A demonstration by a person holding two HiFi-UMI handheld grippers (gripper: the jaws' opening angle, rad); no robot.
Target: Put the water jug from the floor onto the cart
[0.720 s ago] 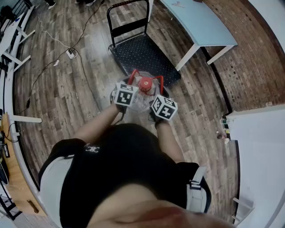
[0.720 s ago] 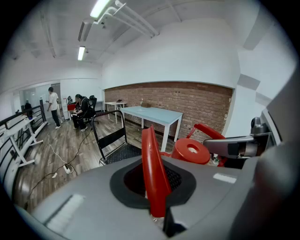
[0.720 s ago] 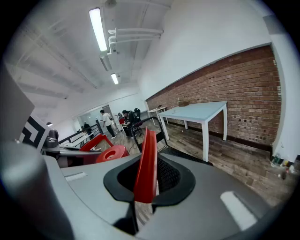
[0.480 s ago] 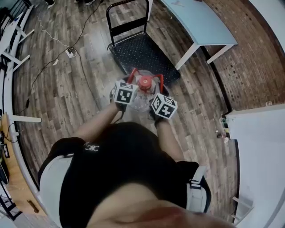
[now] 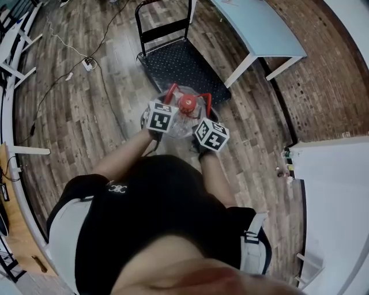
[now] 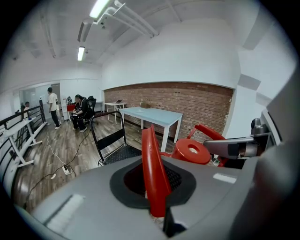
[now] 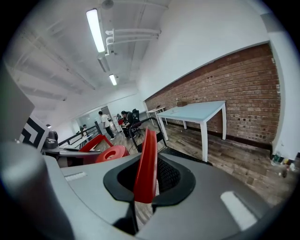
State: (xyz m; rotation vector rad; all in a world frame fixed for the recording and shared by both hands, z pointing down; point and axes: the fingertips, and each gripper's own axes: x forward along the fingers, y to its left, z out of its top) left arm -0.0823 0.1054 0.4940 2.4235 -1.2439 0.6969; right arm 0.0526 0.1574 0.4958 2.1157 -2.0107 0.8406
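Note:
The clear water jug [image 5: 180, 124] with a red cap [image 5: 186, 105] overlaps the near edge of the black cart [image 5: 179, 63] in the head view. Whether it rests on the floor or hangs above it I cannot tell. My left gripper [image 5: 166, 105] is shut on the jug's left red handle [image 5: 171, 91]. In the left gripper view that handle [image 6: 152, 168] stands upright, pinched in the left gripper [image 6: 158, 213]. My right gripper [image 5: 206, 118] is shut on the right red handle [image 5: 205, 99], which rises from the right gripper [image 7: 140, 199] as a red handle strip [image 7: 147, 159].
The cart's upright push handle [image 5: 161, 17] is on its far side. A light blue table [image 5: 256, 29] stands at the right, by a brick wall [image 5: 323, 69]. Cables and a power strip [image 5: 86, 62] lie on the wood floor at the left. People [image 6: 79, 112] are far off.
Little differs: both grippers stay shut on the red handles, and the jug keeps its place at the cart's near edge. The whole view has shifted slightly.

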